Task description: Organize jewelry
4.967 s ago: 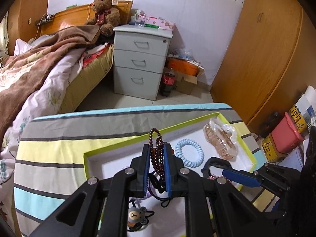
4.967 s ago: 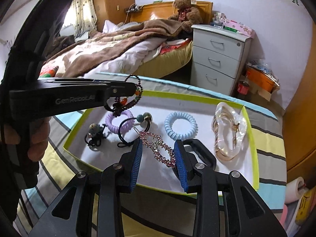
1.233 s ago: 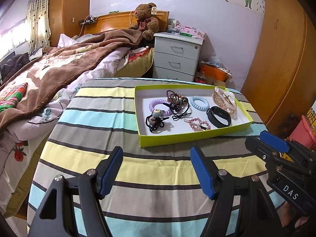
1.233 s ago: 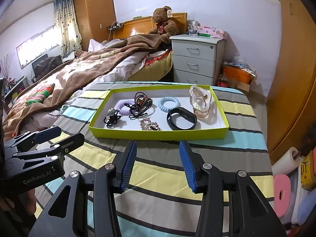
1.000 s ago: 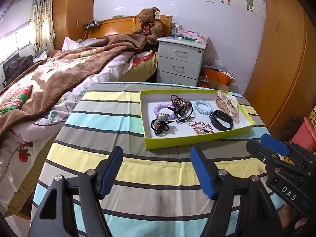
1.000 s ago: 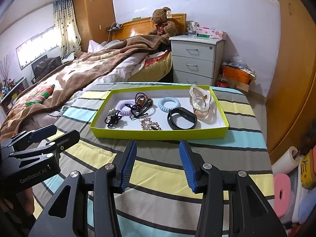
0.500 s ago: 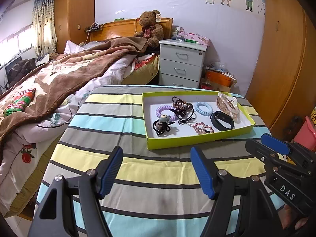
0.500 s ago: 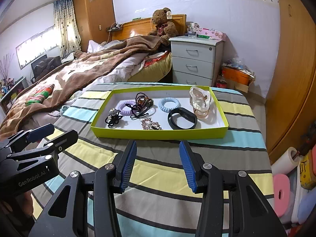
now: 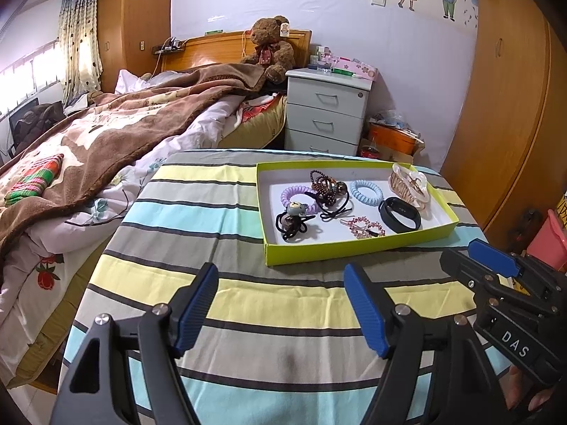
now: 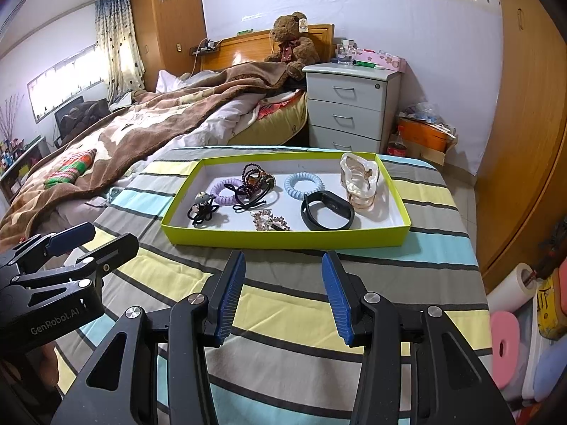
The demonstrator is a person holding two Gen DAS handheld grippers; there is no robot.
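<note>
A lime-green tray (image 9: 336, 249) (image 10: 283, 239) sits on the striped table. In it lie a dark bead bracelet (image 9: 326, 186) (image 10: 257, 177), a purple coil tie (image 9: 294, 194), a blue coil tie (image 9: 366, 191) (image 10: 304, 183), a black band (image 9: 399, 209) (image 10: 326, 210), a clear hair claw (image 9: 407, 184) (image 10: 359, 179), a pink rhinestone clip (image 9: 363, 226) (image 10: 270, 221) and a bear hair tie (image 9: 293, 216) (image 10: 202, 207). My left gripper (image 9: 281, 306) is open and empty, well short of the tray. My right gripper (image 10: 283, 295) is open and empty, just before the tray's near wall.
A bed with a brown blanket (image 9: 106, 134) lies left of the table. A grey drawer unit (image 9: 327, 109) stands behind it. A wooden wardrobe (image 9: 503, 106) is at the right. Pink and yellow boxes (image 10: 531, 318) sit off the table's right edge.
Five seconds ago my left gripper held the bead bracelet over the tray; it now lies in the tray. Both grippers have drawn back. In the last second the views barely shift.
</note>
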